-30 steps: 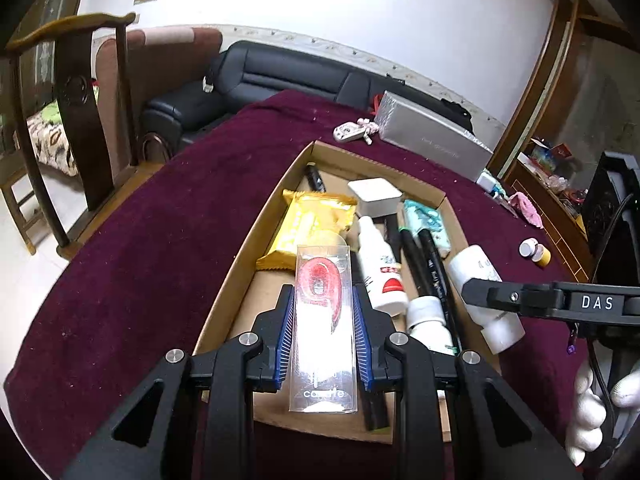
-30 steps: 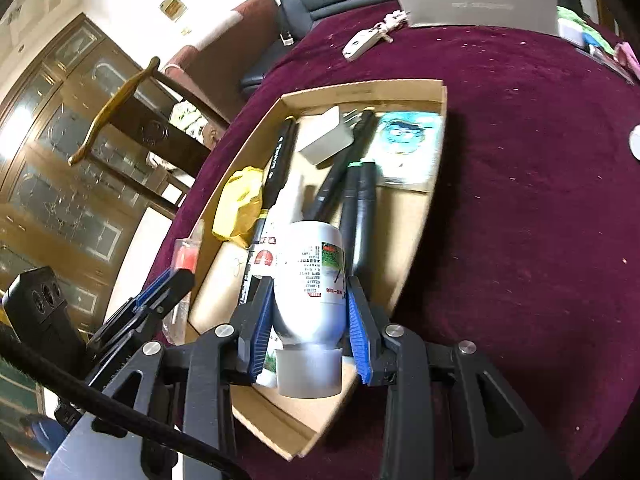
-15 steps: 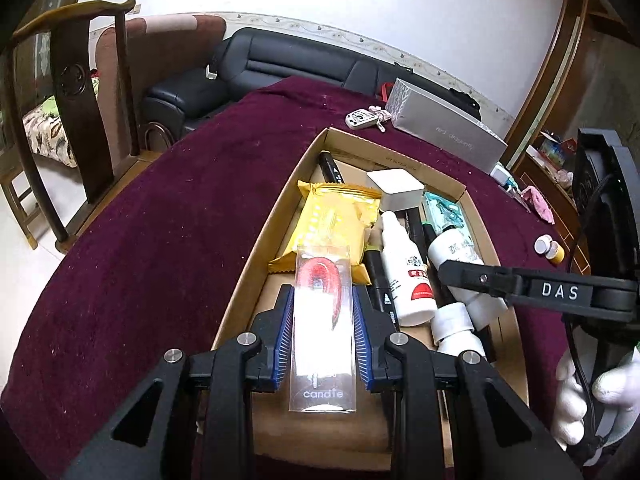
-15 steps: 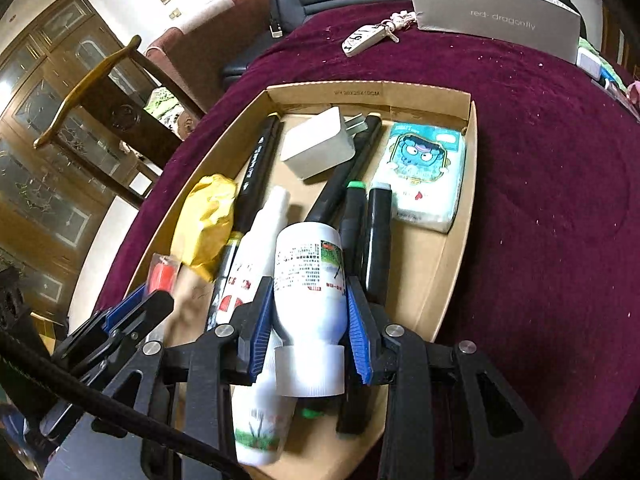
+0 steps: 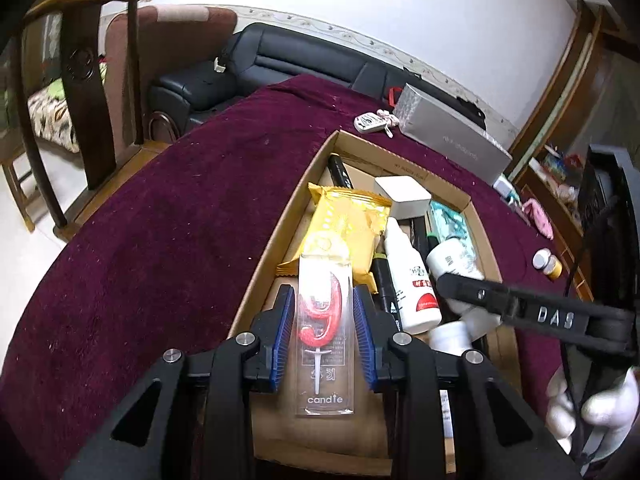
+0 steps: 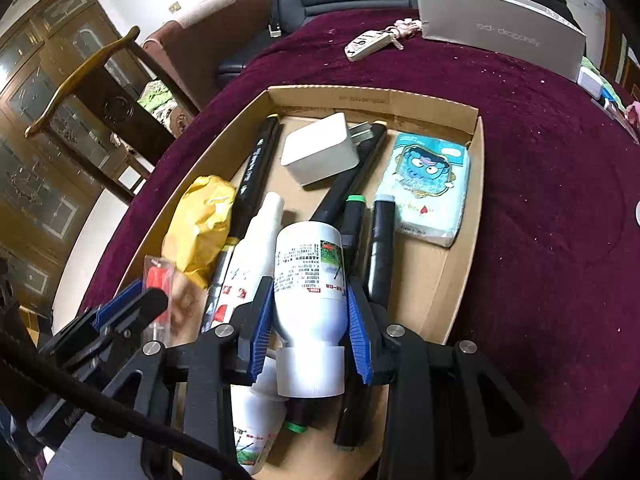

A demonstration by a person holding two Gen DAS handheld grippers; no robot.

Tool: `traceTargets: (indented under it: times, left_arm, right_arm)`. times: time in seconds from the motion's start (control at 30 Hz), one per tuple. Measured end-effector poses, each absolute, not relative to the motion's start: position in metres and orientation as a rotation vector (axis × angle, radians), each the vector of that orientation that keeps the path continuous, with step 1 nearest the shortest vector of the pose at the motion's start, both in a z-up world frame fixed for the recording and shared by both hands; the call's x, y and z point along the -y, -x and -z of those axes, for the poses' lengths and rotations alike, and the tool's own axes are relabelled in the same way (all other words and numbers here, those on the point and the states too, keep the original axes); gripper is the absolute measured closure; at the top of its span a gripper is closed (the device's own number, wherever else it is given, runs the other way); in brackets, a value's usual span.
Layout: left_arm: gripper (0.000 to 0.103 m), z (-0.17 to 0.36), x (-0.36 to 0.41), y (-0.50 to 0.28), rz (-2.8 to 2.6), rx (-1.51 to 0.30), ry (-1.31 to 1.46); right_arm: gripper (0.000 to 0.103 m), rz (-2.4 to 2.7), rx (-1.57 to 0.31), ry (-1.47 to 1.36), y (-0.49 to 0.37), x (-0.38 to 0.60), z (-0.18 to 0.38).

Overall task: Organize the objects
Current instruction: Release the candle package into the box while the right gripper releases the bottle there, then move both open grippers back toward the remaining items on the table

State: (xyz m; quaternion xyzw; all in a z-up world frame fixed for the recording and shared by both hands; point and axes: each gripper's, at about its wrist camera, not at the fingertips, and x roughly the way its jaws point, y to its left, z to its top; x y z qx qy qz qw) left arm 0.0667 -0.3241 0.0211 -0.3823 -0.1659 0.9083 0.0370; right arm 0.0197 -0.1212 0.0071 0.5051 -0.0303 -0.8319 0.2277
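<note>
My left gripper (image 5: 324, 294) is shut on a clear candle pack (image 5: 325, 320) with a red number nine inside, held over the near left corner of the cardboard box (image 5: 256, 276). My right gripper (image 6: 309, 292) is shut on a white bottle (image 6: 308, 264), cap toward me, just above the markers in the box (image 6: 372, 98). In the left wrist view that bottle (image 5: 448, 258) shows past the right gripper's black finger. The box holds a yellow snack packet (image 5: 348, 224), a white spray bottle (image 5: 408, 280), black markers (image 6: 256, 168), a white charger (image 6: 318, 152) and a blue tissue pack (image 6: 428, 184).
On the maroon tablecloth beyond the box lie a silver box (image 6: 500, 28) and a key fob (image 6: 368, 44). Two small jars (image 5: 548, 264) stand to the right. A wooden chair (image 5: 84, 80) and a dark sofa (image 5: 304, 60) border the table. A white-gloved hand (image 5: 592, 404) grips the right tool.
My right gripper has carried the white bottle from the box's near edge further in over the markers. The left gripper still holds the candle pack in nearly the same place.
</note>
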Motion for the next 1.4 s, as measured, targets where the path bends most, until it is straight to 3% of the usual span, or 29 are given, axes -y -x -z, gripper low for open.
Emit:
traceTargets:
  times: [0.33,0.43,0.63,1.4]
  left_arm:
    - [0.054,-0.048,0.321,-0.089,-2.84,0.527,1.063]
    - [0.054,-0.054,0.318,-0.094,-2.842,0.531,1.053]
    - [0.054,-0.064,0.299,-0.102,-2.832,0.505,1.034]
    - [0.053,-0.095,0.214,-0.109,-2.777,0.268,1.03]
  right_arm:
    - [0.065,2.355,-0.028,-1.289,-0.047,0.126,-0.027]
    - [0.052,2.44,-0.103,-1.187,-0.067,0.121,-0.044]
    - [0.04,2.611,-0.247,-0.995,-0.103,0.104,-0.073]
    - [0.033,2.753,-0.151,-0.93,-0.122,0.027,-0.091]
